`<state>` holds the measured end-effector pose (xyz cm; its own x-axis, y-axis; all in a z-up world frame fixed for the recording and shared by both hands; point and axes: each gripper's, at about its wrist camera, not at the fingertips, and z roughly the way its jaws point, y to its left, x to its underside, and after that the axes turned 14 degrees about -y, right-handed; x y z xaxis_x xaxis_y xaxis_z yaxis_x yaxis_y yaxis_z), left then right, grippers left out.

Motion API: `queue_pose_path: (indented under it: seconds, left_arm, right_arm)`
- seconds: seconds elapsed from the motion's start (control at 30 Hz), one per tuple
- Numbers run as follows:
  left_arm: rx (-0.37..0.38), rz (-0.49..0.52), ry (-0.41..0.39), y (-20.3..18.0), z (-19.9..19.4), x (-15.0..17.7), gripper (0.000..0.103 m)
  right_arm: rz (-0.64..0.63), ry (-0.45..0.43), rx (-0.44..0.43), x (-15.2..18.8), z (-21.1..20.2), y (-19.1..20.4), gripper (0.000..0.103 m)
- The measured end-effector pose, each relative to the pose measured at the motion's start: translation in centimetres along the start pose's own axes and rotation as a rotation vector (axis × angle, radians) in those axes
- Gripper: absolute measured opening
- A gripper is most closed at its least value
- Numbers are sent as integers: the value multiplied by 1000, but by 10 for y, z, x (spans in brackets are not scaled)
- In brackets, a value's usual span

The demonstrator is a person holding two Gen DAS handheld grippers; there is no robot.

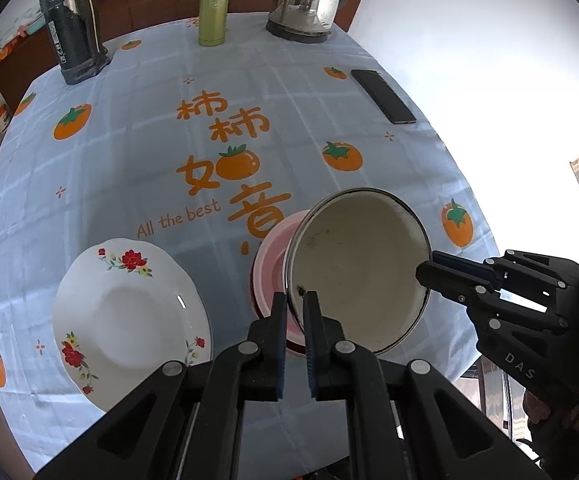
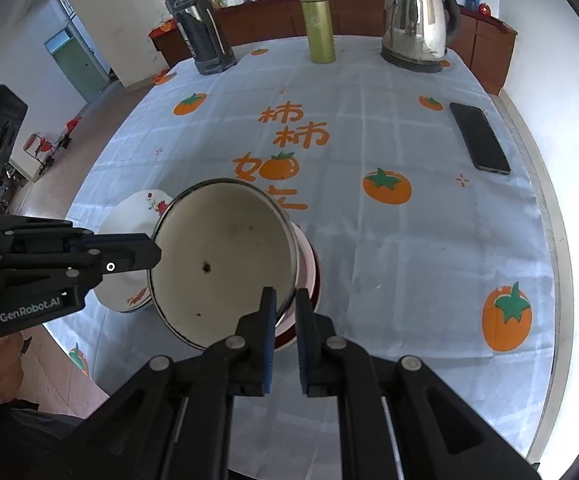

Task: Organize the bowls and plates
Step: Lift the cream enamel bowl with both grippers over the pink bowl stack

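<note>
A cream enamel bowl [image 1: 359, 268] with a dark metal rim is held tilted above a pink bowl [image 1: 271, 264] on the tablecloth. My left gripper [image 1: 293, 300] is shut on the enamel bowl's near rim. My right gripper [image 2: 285, 298] is shut on its opposite rim and shows in the left wrist view [image 1: 429, 266]. The enamel bowl [image 2: 221, 260] fills the middle of the right wrist view, with the pink bowl [image 2: 309, 268] under it. A white floral plate [image 1: 129, 316] lies left of the pink bowl, partly hidden in the right wrist view [image 2: 137, 212].
At the table's far edge stand a dark thermos [image 1: 71, 28], a green flask [image 1: 214, 8] and a steel kettle [image 1: 309, 0]. A black phone [image 1: 383, 96] lies at the right. The table's right edge [image 2: 549, 220] is close. A wooden sideboard [image 2: 485, 48] stands behind.
</note>
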<state>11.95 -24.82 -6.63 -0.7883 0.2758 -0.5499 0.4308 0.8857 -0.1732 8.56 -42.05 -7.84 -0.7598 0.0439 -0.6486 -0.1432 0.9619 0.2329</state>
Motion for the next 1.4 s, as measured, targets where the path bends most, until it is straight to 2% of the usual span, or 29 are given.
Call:
queue_pose_path:
  seconds: [0.6,1.4]
  left_arm:
    - [-18,-13,35,11,19,0,9]
    - [-18,-10,80,10,34,5,9]
  right_arm:
    - [-8,43,-4,-1,24,1,9]
    - [-14,78,6,2,34,-3,10]
